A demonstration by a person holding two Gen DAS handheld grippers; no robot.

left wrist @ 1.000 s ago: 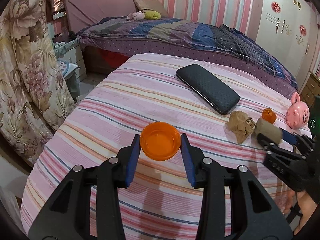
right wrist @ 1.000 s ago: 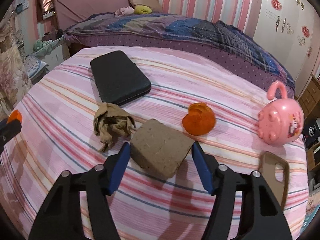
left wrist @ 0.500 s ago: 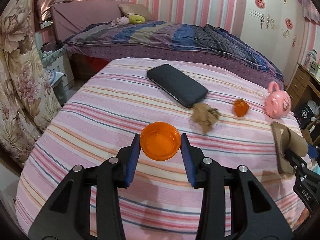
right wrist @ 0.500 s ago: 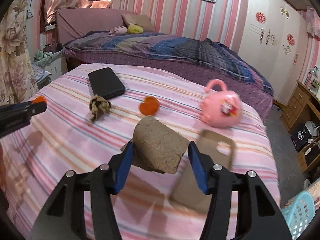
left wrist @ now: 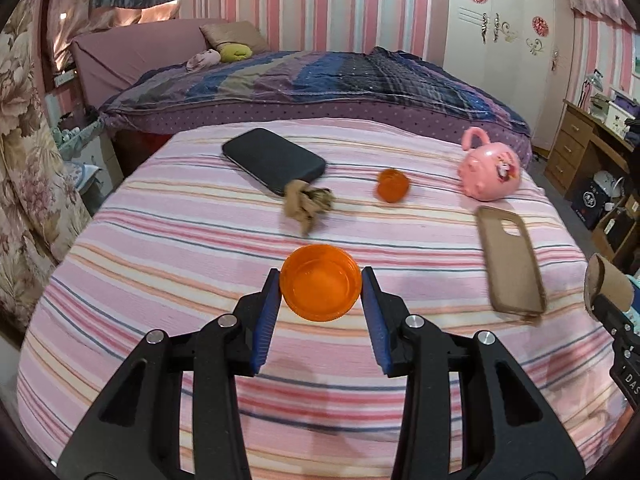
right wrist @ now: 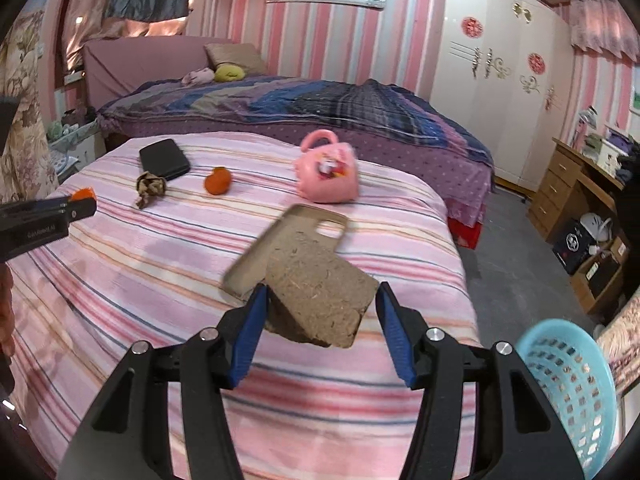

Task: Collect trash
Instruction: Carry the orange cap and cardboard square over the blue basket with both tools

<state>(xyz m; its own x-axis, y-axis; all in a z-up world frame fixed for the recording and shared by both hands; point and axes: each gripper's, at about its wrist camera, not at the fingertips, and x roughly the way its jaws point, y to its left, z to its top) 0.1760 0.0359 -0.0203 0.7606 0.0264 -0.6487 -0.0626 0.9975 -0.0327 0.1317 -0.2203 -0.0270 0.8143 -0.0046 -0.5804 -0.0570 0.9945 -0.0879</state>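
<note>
An orange lid is being clamped between the blue pads of the left gripper, above the striped bed. A flattened cardboard tube is being clamped by the right gripper. A crumpled paper wad is lying ahead of the left gripper; a blue basket is standing right of the right gripper.

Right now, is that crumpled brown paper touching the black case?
Touching: in the left wrist view the crumpled brown paper lies against the black case's near corner, no gap visible.
</note>
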